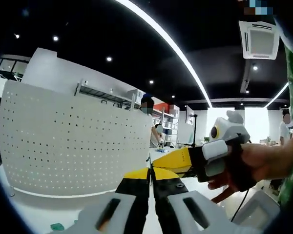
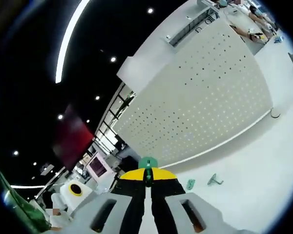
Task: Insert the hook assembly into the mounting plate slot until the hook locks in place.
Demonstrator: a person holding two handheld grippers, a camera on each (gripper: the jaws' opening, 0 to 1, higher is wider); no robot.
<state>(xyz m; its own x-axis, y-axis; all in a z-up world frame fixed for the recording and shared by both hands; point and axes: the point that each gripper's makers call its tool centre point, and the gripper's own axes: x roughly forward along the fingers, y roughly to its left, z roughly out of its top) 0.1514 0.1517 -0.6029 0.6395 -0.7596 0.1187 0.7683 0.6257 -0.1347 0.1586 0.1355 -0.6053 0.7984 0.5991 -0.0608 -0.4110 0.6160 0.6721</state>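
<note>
Right gripper view: right tongs [image 2: 147, 181] pinch a green hook [image 2: 147, 163]; perforated mounting plate [image 2: 200, 102] stands upright ahead on the tabletop [image 2: 263, 170]. Left tongs [image 1: 150, 176] closed, empty.

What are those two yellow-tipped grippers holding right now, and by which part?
The right gripper pinches a small green piece by its lower end. The left gripper looks shut on nothing.
</note>
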